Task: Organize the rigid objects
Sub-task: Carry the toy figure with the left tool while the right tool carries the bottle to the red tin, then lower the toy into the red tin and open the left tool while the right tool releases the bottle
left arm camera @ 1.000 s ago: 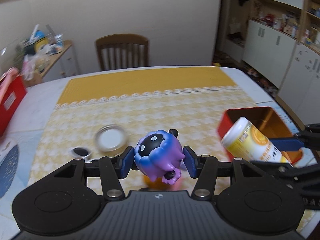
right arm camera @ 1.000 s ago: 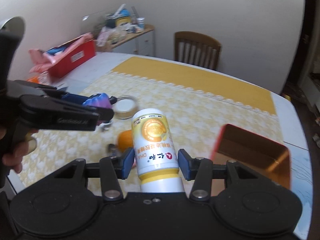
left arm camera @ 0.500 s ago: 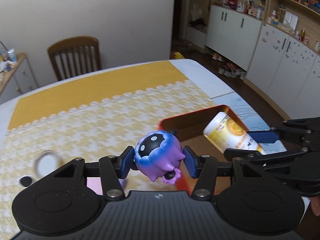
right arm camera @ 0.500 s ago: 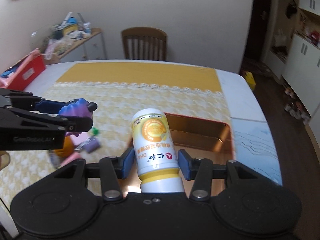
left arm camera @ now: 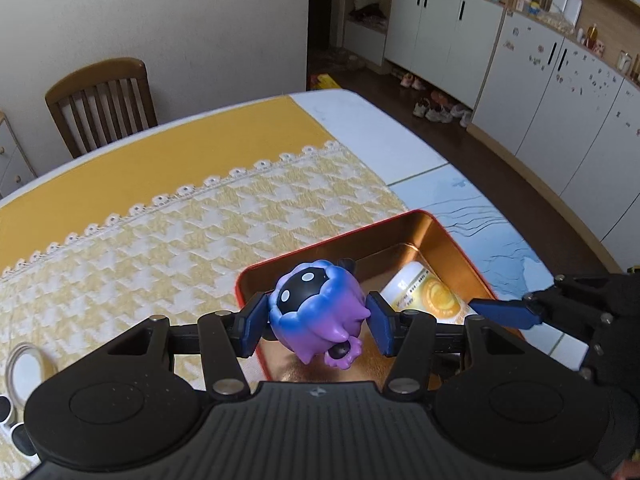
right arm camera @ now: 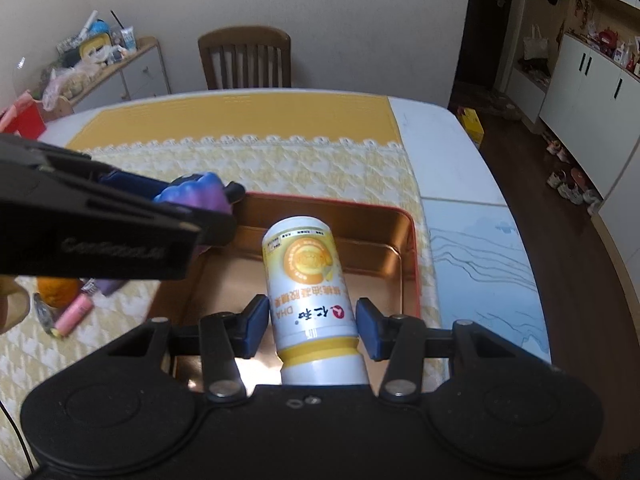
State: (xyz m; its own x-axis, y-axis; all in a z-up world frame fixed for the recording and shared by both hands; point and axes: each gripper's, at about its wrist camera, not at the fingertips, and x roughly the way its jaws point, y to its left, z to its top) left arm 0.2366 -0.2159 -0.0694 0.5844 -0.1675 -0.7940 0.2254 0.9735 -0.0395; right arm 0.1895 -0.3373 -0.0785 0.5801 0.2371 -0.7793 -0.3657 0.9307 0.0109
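Note:
My left gripper is shut on a purple and blue toy figure with a black spotted face, held over the near left part of a red tin with a gold inside. My right gripper is shut on a white and yellow bottle, which tilts forward above the tin's floor. In the left wrist view the bottle shows inside the tin, with the right gripper's blue finger beside it. In the right wrist view the left gripper and toy figure hang over the tin's left rim.
The tin stands on a yellow patterned tablecloth near the table's right edge. Left of it lie an orange, a pink tube and other small items. A round white lid lies at the left. A wooden chair stands behind the table.
Both grippers have swung right and down with their loads, from above the cloth to over the tin. The bottle now hangs low inside the tin.

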